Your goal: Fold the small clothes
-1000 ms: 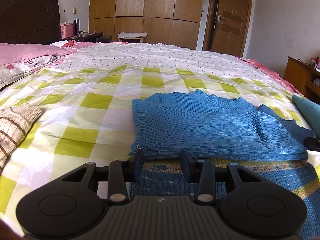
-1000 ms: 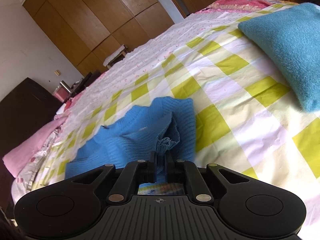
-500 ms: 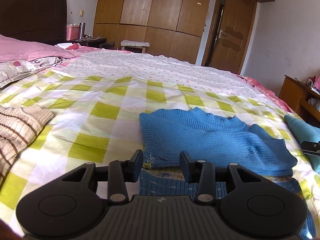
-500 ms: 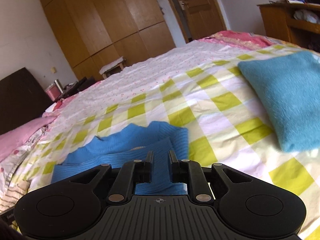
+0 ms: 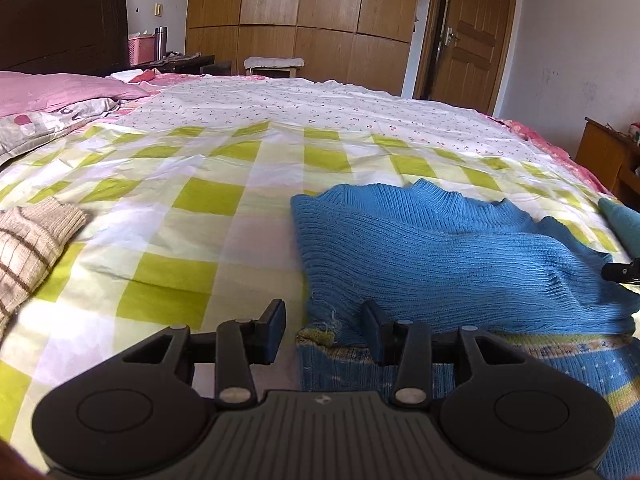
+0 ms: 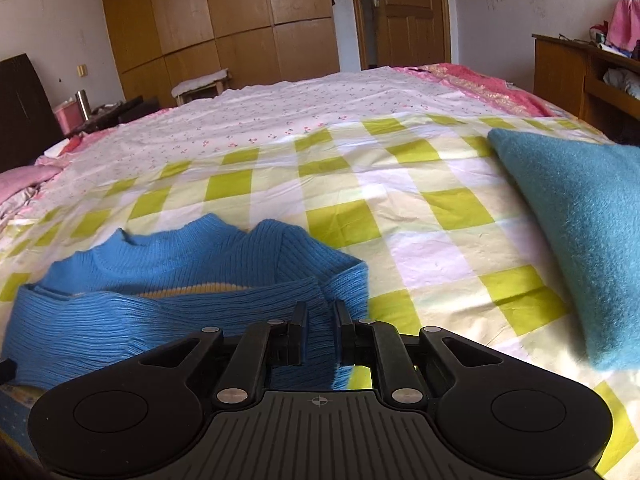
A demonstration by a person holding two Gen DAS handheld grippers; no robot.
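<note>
A blue ribbed sweater (image 5: 440,252) lies on the checked bed cover (image 5: 200,200), with a sleeve folded across its body above a patterned hem band (image 5: 560,344). My left gripper (image 5: 324,320) stands open at the near left corner. The frayed cuff sits between its fingers, and the pads do not press it. My right gripper (image 6: 322,320) is at the right edge of the blue sweater (image 6: 160,304). Its jaws are closing on a narrow gap filled with blue knit from the fold. Its black tip (image 5: 620,270) also shows in the left wrist view.
A beige striped garment (image 5: 28,248) lies at the left. A teal fleece piece (image 6: 580,232) lies to the right of the sweater. Pink pillows (image 5: 60,88) are at the far left and a wooden cabinet (image 6: 580,72) stands beyond the bed's right side.
The right gripper has rolled from a tilt to level and its jaws have spread a little around the sleeve fold. The sleeve lies flatter across the body. The left gripper stays open at the cuff.
</note>
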